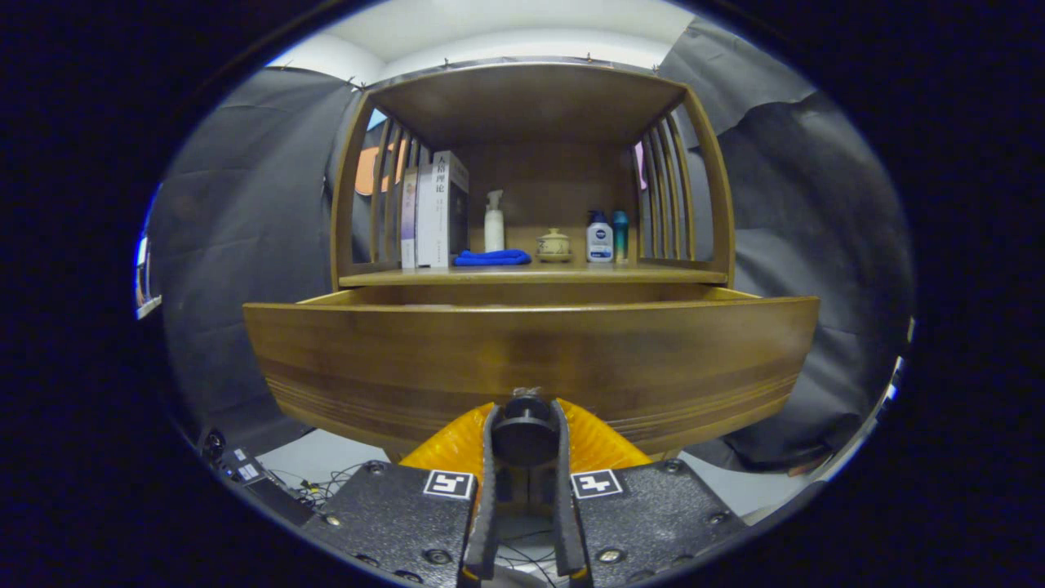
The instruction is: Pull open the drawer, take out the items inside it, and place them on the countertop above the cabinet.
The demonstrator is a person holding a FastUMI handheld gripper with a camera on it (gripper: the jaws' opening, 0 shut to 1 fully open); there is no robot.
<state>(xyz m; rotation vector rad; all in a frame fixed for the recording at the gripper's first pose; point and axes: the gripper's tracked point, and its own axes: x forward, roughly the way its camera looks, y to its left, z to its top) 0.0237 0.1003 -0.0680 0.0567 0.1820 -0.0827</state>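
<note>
The drawer (531, 355) stands pulled out from the wooden cabinet (531, 106), its broad front panel facing the camera and its top edge just below the countertop (531, 276); what lies inside the drawer cannot be seen from this low angle; at the bottom centre of the drawer front sits a dark round knob (525, 429), and the gripper (525, 433) is clenched on it, one finger pressing each side of the knob; above the drawer, on the countertop, a folded blue cloth (492, 257) lies left of centre; just behind the cloth stands a white spray bottle (494, 222); left of the cloth, upright books (437, 210) lean against the cabinet's slatted side; right of the cloth sits a small lidded ceramic jar (553, 245); further right stand a white pump bottle with a blue label (599, 237) and, touching or just beside it, a teal bottle (621, 234); below and left of the drawer, cables and a dark box (261, 482) lie on the pale floor (326, 457).
</note>
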